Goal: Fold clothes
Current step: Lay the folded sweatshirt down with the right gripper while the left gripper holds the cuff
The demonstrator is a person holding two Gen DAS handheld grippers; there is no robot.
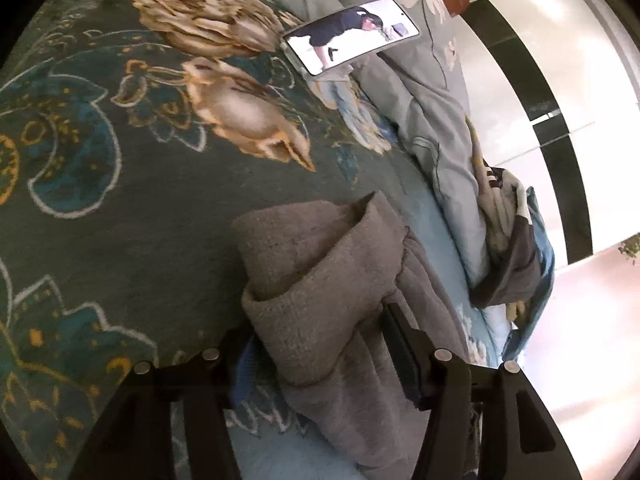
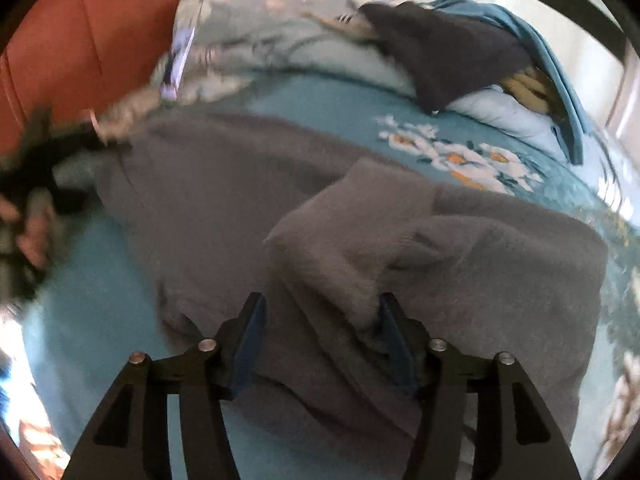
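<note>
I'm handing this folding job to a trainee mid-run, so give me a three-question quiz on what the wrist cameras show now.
1. True or false: the left gripper is clamped tight on the grey fleece garment.
2. What lies on the dark teal floral blanket beyond the garment: (a) lit smartphone, (b) book, (c) mug?
3. Fill in: the right gripper's fingers stand ___.

Key: 1 false; 2 a; 3 open.

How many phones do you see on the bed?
1. The phone lies with its screen lit at the far side of the bed, against the grey floral duvet. Others may be hidden under bedding.
</note>
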